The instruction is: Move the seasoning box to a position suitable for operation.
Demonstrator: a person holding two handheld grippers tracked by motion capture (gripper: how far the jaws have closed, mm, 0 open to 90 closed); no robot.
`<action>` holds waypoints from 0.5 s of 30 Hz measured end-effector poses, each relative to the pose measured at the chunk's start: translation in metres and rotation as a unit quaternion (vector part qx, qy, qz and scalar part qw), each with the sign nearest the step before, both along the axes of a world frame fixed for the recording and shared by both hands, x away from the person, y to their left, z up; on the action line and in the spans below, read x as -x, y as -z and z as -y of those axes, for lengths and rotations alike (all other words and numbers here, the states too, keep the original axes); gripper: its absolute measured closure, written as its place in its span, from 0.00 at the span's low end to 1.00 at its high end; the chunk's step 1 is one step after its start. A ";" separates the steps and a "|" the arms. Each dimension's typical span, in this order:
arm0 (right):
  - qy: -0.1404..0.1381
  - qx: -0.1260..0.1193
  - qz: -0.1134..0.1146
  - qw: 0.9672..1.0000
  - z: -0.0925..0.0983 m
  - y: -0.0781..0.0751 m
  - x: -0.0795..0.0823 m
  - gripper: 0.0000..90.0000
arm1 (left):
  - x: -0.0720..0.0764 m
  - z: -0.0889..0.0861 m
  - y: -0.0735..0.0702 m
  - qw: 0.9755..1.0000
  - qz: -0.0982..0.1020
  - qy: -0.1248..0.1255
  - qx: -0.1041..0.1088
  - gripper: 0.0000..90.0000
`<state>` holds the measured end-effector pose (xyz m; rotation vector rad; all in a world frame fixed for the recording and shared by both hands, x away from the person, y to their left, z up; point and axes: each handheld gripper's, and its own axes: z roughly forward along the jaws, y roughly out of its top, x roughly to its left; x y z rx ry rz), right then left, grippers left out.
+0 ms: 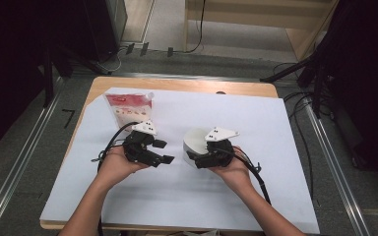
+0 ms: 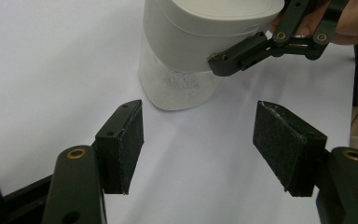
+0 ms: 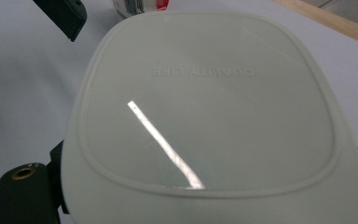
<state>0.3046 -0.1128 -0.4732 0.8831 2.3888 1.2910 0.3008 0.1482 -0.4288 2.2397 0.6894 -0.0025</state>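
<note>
A white, round-cornered container [image 1: 194, 140] with a pale lid [image 3: 205, 93] stands on the white sheet near the middle of the table. My right gripper [image 1: 198, 151] straddles it at lid height, one jaw on each side, and appears shut on it. In the left gripper view one of its fingers [image 2: 237, 56] lies against the lid's band [image 2: 191, 32], above the frosted lower body [image 2: 177, 84]. My left gripper [image 1: 164, 151] is held just left of the container, pointing at it. Its jaws stand open [image 2: 198, 144] with only bare sheet between the pads.
A red-and-white pouch [image 1: 128, 109] stands at the back left of the white sheet [image 1: 256, 118], behind the left gripper. The sheet covers a wooden table [image 1: 187, 84]. Cables trail from both grippers toward the front edge. Dark stands and floor cables surround the table.
</note>
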 end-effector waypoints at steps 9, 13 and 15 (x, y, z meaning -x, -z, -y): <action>0.000 -0.027 -0.036 0.999 0.011 -0.019 0.001 0.15 | -0.001 -0.001 -0.001 1.000 0.002 0.000 -0.001 0.38; -0.002 -0.024 -0.046 0.999 0.016 -0.033 0.006 0.14 | -0.002 0.001 0.000 1.000 -0.001 0.001 -0.002 0.38; -0.002 -0.022 -0.045 0.999 0.017 -0.037 0.007 0.14 | -0.003 0.001 0.000 1.000 -0.001 0.005 -0.004 0.38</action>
